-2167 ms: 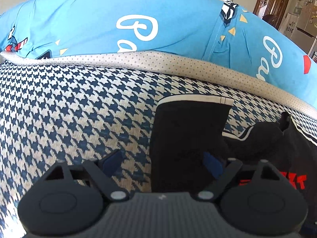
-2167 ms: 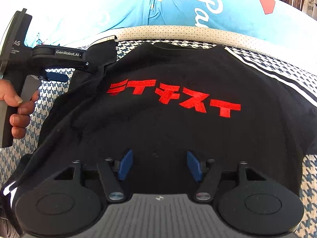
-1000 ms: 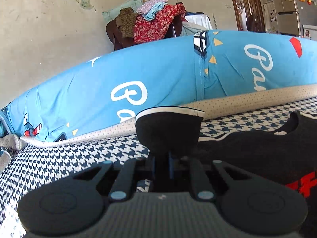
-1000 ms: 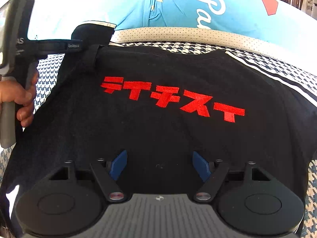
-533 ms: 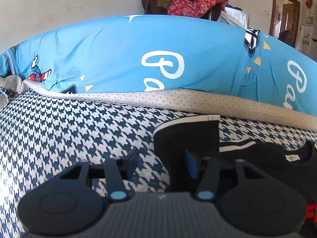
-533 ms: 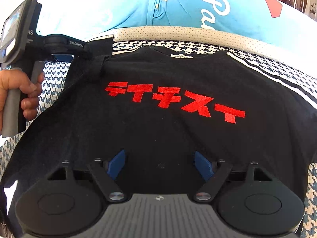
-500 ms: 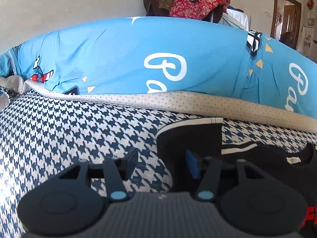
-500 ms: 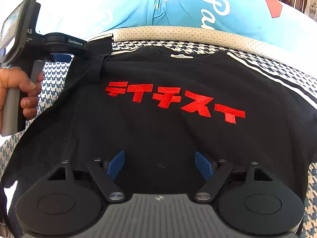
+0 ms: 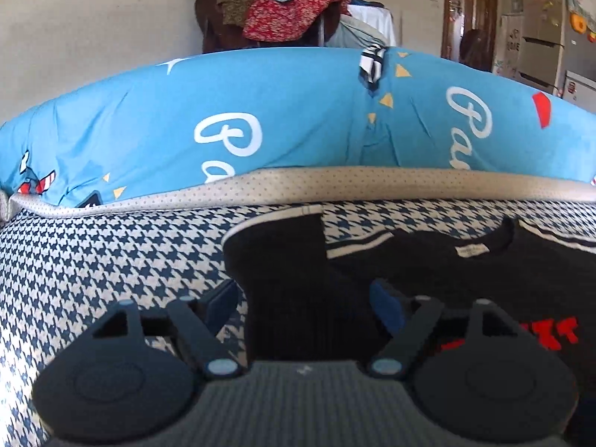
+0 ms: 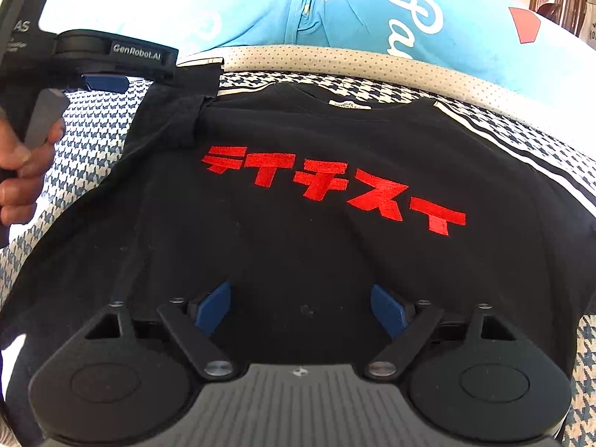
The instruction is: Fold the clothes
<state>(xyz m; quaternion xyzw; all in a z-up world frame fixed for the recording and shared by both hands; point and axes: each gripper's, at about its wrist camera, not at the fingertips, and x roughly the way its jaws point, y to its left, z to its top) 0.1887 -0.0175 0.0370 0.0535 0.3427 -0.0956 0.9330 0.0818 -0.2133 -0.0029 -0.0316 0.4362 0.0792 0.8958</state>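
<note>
Where it lies spread flat, black T-shirt [image 10: 298, 253] with red lettering [image 10: 331, 186].

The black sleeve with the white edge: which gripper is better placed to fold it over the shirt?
Probably the left gripper: the sleeve lies between its open fingers. The right gripper is at the shirt's lower part.

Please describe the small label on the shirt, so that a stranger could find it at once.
On the houndstooth blue-and-white cover lies a black T-shirt with red block characters. At its round collar, above the red print, sits a small white rectangular cloth label, the only white patch inside the neckline.
</note>
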